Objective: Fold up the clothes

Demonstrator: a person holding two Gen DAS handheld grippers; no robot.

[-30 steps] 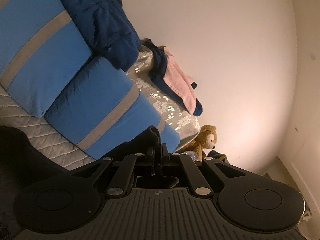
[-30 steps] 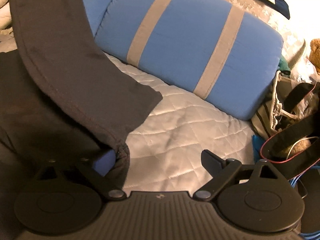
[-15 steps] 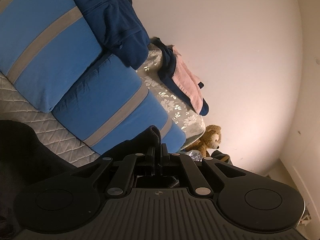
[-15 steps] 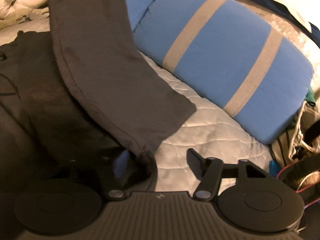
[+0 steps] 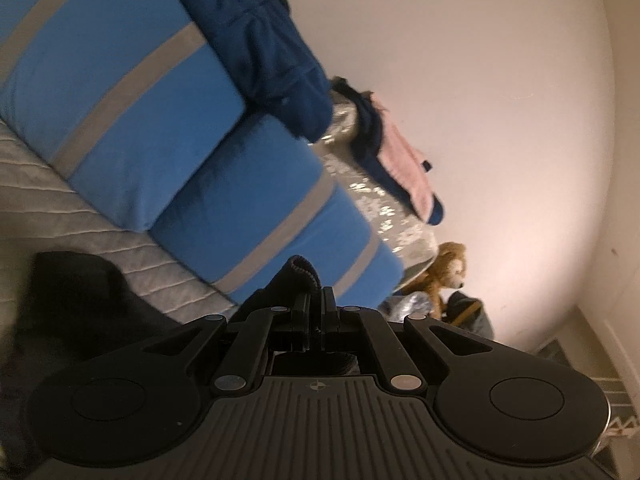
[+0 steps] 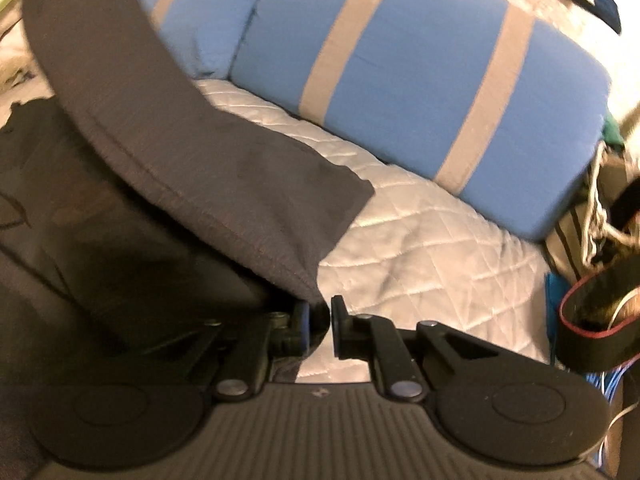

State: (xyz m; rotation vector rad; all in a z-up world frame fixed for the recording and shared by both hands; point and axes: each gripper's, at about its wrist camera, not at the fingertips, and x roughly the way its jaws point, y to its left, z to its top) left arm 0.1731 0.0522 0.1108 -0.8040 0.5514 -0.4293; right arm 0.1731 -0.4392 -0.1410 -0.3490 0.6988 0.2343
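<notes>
Left gripper [image 5: 316,304]: jaws pressed together, a bunched fold of the dark garment [image 5: 294,280] pinched between them and poking out just past the tips. More of it is seen low and left of the jaws, draped on the quilted bed cover [image 5: 48,200]. Beyond the tips, two blue striped pillows [image 5: 256,204] are stacked; a navy garment [image 5: 260,48] is piled on the upper one. Far right, bare wall [image 5: 480,100].

Right gripper [image 6: 318,320]: jaws narrowed to a small gap, the garment's hemmed corner [image 6: 308,284] seated between the tips; a firm clamp cannot be confirmed. A broad band of fabric [image 6: 160,120] runs up and left. Ahead and right of the jaws, open quilt [image 6: 420,260] is bounded by a blue pillow [image 6: 440,80]; clutter with cables [image 6: 592,280] sits far right.
</notes>
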